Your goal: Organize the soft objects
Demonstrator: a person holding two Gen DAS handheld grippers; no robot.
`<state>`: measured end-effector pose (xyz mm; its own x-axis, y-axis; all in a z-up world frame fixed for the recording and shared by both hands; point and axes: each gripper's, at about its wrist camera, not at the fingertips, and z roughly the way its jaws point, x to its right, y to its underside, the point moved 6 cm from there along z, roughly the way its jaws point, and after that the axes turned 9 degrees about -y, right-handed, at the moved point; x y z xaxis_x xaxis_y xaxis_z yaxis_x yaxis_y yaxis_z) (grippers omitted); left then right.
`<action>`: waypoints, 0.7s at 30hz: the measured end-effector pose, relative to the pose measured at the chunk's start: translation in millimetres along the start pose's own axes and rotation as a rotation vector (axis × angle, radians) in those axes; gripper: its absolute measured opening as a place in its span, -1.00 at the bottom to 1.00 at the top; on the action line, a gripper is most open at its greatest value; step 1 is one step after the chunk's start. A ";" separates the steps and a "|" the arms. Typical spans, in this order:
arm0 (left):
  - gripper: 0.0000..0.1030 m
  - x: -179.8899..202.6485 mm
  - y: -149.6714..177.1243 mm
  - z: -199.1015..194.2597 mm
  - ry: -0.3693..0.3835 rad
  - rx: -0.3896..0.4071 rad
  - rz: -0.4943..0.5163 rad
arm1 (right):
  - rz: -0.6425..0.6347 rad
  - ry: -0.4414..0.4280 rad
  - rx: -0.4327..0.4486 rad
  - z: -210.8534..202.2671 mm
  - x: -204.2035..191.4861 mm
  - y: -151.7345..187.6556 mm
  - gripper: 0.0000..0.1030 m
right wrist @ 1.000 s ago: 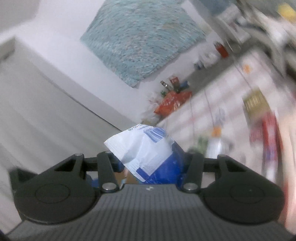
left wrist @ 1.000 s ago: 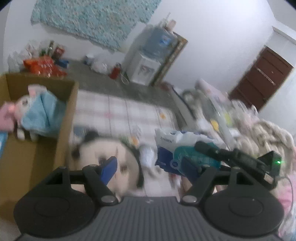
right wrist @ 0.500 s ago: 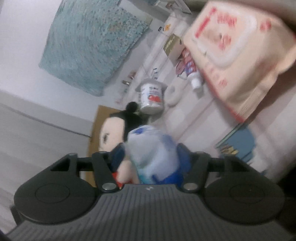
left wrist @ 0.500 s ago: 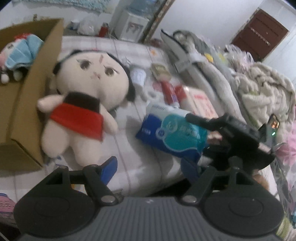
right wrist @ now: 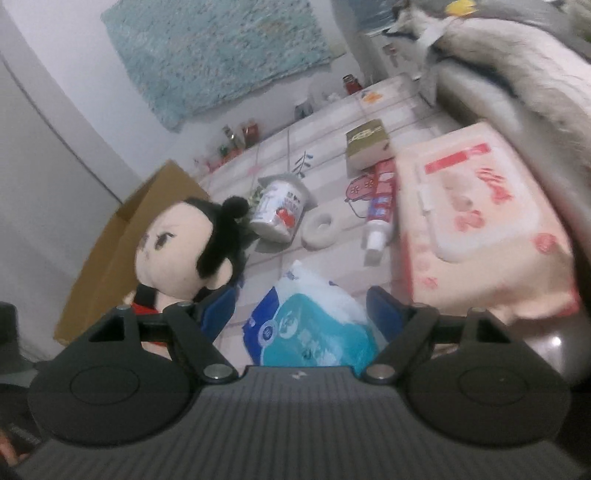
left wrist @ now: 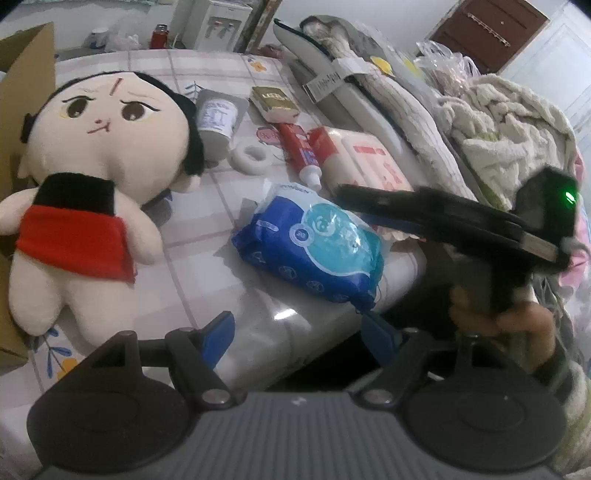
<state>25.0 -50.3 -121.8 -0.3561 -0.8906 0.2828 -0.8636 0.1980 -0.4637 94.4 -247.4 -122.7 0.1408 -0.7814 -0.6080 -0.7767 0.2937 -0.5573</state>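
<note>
Between your right fingers (right wrist: 301, 312) the blue pack (right wrist: 310, 332) lies on the bed, released as they spread, while your left fingers (left wrist: 301, 332) hover spread and empty near the doll (left wrist: 92, 177).

Bare cloth (left wrist: 199, 240) btwn doll (left wrist: 99, 177) & tissue pack (left wrist: 314, 243) looks passable; tube (left wrist: 299, 151), wipes (right wrist: 476, 221) crowd behind.

Home bedroom: bed (left wrist: 207, 229) w/ checked sheet, blankets (left wrist: 509, 125), water dispenser (left wrist: 218, 22).
</note>
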 end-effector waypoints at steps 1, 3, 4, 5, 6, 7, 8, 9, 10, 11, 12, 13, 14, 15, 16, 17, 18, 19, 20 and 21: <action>0.49 0.8 0.5 1.8 0.001 -0.005 0.002 | -0.023 0.007 -0.026 3.9 -0.2 1.0 0.55; 0.49 1.6 1.0 4.7 0.006 -0.013 0.001 | -0.029 0.017 -0.070 14.5 0.7 5.0 0.55; 0.50 1.4 1.3 5.8 0.005 -0.017 -0.002 | -0.024 -0.006 -0.088 15.2 -1.4 7.1 0.55; 0.50 0.9 1.8 6.5 0.002 -0.022 -0.006 | -0.021 -0.036 -0.107 18.3 -5.8 9.1 0.55; 0.50 0.2 2.2 6.9 0.001 -0.025 -0.007 | -0.011 -0.076 -0.127 17.6 -9.5 11.5 0.55; 0.51 -0.3 2.3 7.2 0.001 -0.028 -0.007 | 0.000 -0.118 -0.143 18.7 -12.8 12.6 0.54; 0.55 -0.9 1.7 7.8 -0.002 -0.030 -0.008 | 0.006 -0.147 -0.142 17.2 -14.1 11.4 0.53; 0.57 -1.3 0.8 8.3 -0.006 -0.030 -0.010 | -0.001 -0.144 -0.126 19.3 -15.4 8.1 0.53; 0.61 -1.8 -0.7 9.2 -0.012 -0.030 -0.011 | -0.008 -0.127 -0.109 19.7 -14.2 3.6 0.53; 0.66 -1.8 -2.5 10.3 -0.017 -0.030 -0.012 | -0.002 -0.111 -0.090 21.0 -10.6 -1.5 0.54; 0.69 -0.9 -4.6 11.4 -0.023 -0.029 -0.009 | 0.020 -0.118 -0.081 22.6 -7.0 -4.3 0.54; 0.77 1.4 -7.5 13.1 -0.026 -0.027 0.000 | 0.050 -0.137 -0.080 25.9 -3.2 -6.1 0.54; 0.82 4.0 -10.5 15.0 -0.027 -0.023 0.013 | 0.087 -0.158 -0.087 30.2 0.6 -6.4 0.54; 0.82 6.6 -13.7 18.3 -0.032 -0.016 0.026 | 0.126 -0.175 -0.099 35.2 4.6 -5.3 0.53; 0.82 8.6 -17.2 22.7 -0.043 -0.013 0.034 | 0.160 -0.190 -0.113 40.4 7.8 -3.0 0.53; 0.82 10.0 -20.4 27.4 -0.055 -0.015 0.041 | 0.180 -0.205 -0.124 44.0 8.9 -0.7 0.53; 0.82 11.2 -23.8 33.2 -0.066 -0.020 0.046 | 0.204 -0.235 -0.137 46.0 8.6 1.8 0.53; 0.82 11.8 -26.3 38.3 -0.075 -0.028 0.045 | 0.243 -0.272 -0.149 48.7 8.1 4.7 0.53; 0.82 11.8 -28.4 43.6 -0.083 -0.040 0.041 | 0.266 -0.295 -0.156 48.5 7.2 7.4 0.53; 0.82 11.9 -29.4 47.7 -0.087 -0.051 0.039 | 0.280 -0.321 -0.169 48.6 6.0 10.1 0.53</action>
<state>63.1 -86.3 -144.9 -0.3591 -0.9137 0.1903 -0.8675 0.2516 -0.4291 117.2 -222.3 -159.5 0.0735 -0.4662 -0.8816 -0.8975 0.3546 -0.2623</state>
